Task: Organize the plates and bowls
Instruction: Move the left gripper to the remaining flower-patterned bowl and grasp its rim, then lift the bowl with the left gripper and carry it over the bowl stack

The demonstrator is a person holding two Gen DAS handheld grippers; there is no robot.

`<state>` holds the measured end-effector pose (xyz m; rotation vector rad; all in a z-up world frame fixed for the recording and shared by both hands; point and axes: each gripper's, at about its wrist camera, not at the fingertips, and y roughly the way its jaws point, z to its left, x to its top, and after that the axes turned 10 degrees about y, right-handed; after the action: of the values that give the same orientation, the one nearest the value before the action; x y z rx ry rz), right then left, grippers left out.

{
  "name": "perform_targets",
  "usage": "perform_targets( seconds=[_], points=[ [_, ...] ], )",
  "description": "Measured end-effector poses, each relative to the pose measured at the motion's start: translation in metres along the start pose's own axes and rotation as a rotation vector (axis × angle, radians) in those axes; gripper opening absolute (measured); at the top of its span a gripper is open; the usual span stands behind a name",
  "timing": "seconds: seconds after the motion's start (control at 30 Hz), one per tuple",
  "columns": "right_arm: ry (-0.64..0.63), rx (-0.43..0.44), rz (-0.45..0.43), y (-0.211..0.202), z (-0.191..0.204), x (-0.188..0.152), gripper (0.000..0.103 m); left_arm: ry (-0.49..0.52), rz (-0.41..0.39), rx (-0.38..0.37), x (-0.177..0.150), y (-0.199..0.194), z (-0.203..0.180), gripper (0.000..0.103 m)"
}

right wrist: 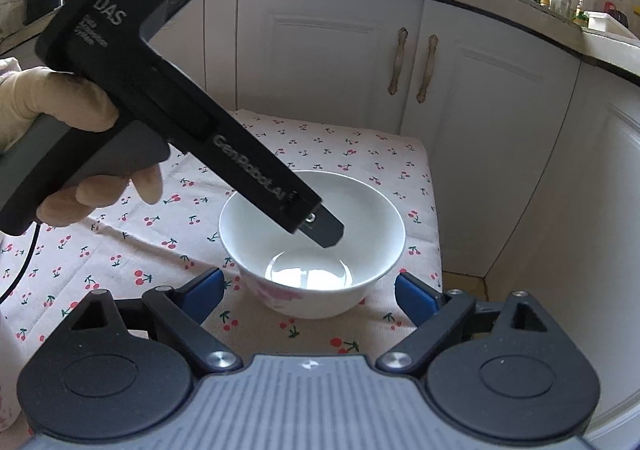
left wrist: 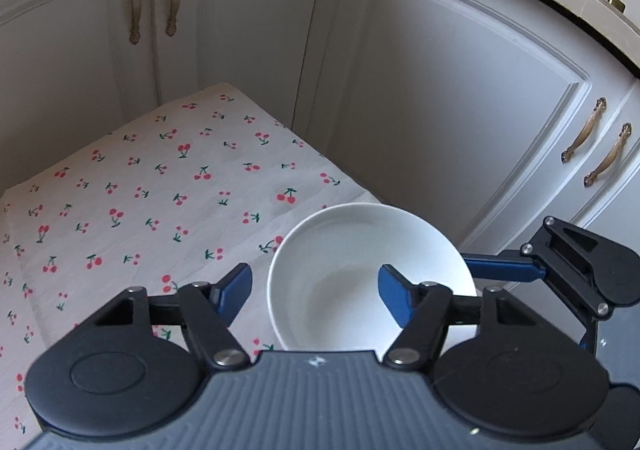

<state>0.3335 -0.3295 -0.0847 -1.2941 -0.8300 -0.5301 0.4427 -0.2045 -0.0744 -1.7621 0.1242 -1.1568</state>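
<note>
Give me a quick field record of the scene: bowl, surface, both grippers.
bowl: white round ceramic bowl, upright, empty, faint pink print on its outer wall
surface: cherry-print white tablecloth; bowl sits near its edge by the white cabinet doors
left gripper: open, one blue finger outside the bowl's rim, one over its inside
right gripper: open, blue fingers either side of the bowl, not touching
plates: none in view

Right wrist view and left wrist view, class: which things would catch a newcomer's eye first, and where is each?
The white bowl stands out first, sitting on the cherry-print cloth near the table's corner by the white cupboards. Next comes the left gripper, held in a gloved hand and dipping over the bowl's rim with jaws open. The right gripper waits open just in front of the bowl.
</note>
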Motion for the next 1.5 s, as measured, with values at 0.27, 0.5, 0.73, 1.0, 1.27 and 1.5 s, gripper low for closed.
perform_targets(
  seconds=[0.27,0.5,0.73,1.0,1.27,1.5],
  points=[
    [-0.004,-0.007,-0.004,0.003,0.001,0.002,0.086,0.005,0.000,-0.028,0.000,0.007,-0.001,0.061],
    [0.003,-0.011,0.001,0.001,0.002,0.002,0.085,0.017,0.000,-0.031,0.000,0.006,-0.004,0.061],
    [-0.008,-0.019,0.012,-0.004,0.006,0.003,0.085,0.035,0.003,-0.032,0.000,-0.001,-0.010,0.061],
    [-0.026,-0.025,0.018,-0.018,0.014,0.006,0.085,0.066,-0.013,-0.030,-0.006,-0.027,-0.024,0.061],
    [-0.033,-0.008,0.016,-0.047,0.033,0.006,0.085,0.076,-0.041,-0.023,-0.016,-0.068,-0.038,0.061],
    [-0.068,0.008,0.005,-0.076,0.057,0.004,0.085,0.069,-0.059,-0.017,-0.034,-0.103,-0.050,0.061]
  ],
)
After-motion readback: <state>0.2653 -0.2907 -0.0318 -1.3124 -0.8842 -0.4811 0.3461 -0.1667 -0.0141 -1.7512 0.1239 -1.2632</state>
